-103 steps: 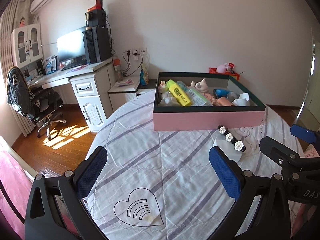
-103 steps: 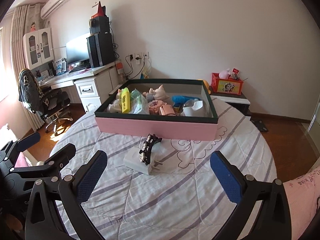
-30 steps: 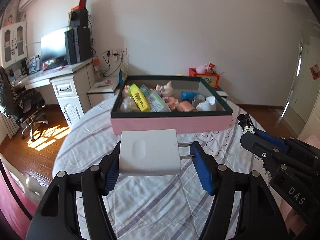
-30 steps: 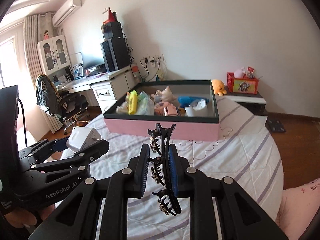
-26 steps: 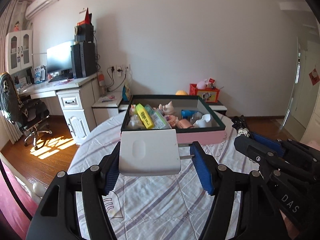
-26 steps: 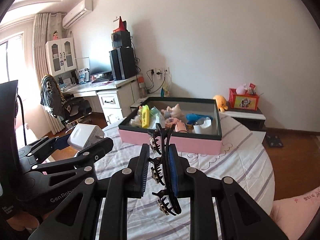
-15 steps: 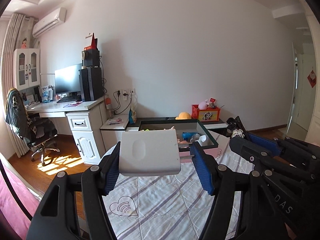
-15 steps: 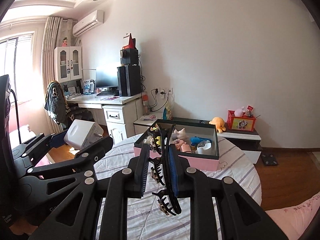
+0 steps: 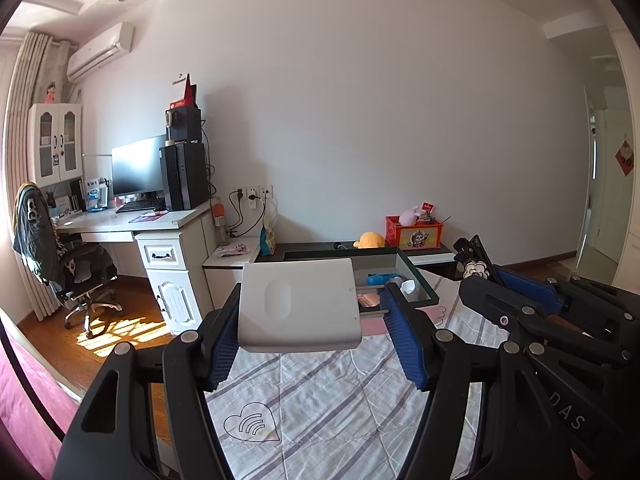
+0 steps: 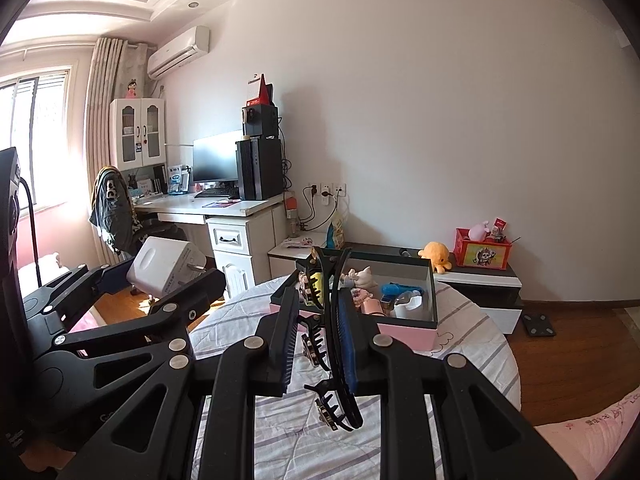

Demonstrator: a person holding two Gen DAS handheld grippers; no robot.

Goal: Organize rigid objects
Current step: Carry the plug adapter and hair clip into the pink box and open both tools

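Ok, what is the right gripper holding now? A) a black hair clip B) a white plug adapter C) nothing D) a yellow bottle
A: the right gripper is shut on the black hair clip, while the white adapter sits in the left gripper.

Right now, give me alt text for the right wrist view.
The right claw is shut on a black hair clip, above a striped bedspread. Ahead lies a pink box of small items; at left, the left claw holds a white adapter.
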